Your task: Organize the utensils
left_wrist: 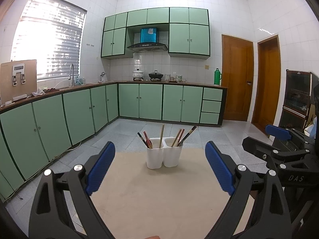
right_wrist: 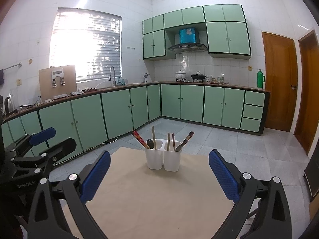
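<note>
Only the utensil holder [left_wrist: 163, 155] interrupts the table [left_wrist: 159, 199].

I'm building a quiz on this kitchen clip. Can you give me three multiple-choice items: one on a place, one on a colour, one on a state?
1. Where does the white utensil holder stand?
A. on the beige table
B. on the countertop
C. on the floor

2. What colour are the pads of the tongs?
A. red
B. blue
C. yellow

3. How are the left tongs and right tongs?
A. both open, holding nothing
B. both shut on chopsticks
C. one open, one shut

Answers:
1. A, the holder sits toward the table's far edge.
2. B, both wrist views show blue textured pads.
3. A, each view shows a wide gap with nothing in it.
</note>
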A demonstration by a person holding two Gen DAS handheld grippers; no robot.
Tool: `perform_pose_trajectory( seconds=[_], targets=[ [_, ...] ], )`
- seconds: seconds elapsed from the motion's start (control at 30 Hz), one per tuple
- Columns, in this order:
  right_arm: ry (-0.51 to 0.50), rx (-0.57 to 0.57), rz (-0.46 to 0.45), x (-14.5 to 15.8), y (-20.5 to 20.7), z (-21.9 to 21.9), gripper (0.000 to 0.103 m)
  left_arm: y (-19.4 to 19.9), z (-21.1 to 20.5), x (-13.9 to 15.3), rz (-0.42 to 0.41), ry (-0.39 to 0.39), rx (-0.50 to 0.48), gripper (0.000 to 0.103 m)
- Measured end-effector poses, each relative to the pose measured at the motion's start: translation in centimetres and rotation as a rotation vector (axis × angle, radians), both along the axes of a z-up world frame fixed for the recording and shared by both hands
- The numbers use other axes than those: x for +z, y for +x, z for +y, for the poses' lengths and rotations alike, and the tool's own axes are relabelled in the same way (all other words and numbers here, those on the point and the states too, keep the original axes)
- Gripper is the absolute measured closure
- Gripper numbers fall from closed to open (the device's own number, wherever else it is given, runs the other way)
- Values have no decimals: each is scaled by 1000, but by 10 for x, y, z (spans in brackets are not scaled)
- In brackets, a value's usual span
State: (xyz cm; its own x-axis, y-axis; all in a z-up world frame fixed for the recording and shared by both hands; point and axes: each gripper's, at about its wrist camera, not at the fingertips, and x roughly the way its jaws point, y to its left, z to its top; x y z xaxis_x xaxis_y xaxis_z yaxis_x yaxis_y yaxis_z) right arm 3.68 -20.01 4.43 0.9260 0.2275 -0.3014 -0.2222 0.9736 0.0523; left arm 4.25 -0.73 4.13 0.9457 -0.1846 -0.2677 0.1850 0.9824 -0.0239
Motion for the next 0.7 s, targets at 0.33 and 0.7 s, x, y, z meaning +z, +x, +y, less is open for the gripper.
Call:
perform_pose_trajectory(
  seconds=[0.33,0.7],
  targets=[
    [0,0,0,-1,0,1,6,0,3,0,3,0,-2,14],
    [1,0,0,-1,-1,1,6,0,3,0,3,-1,0,14]
  ],
)
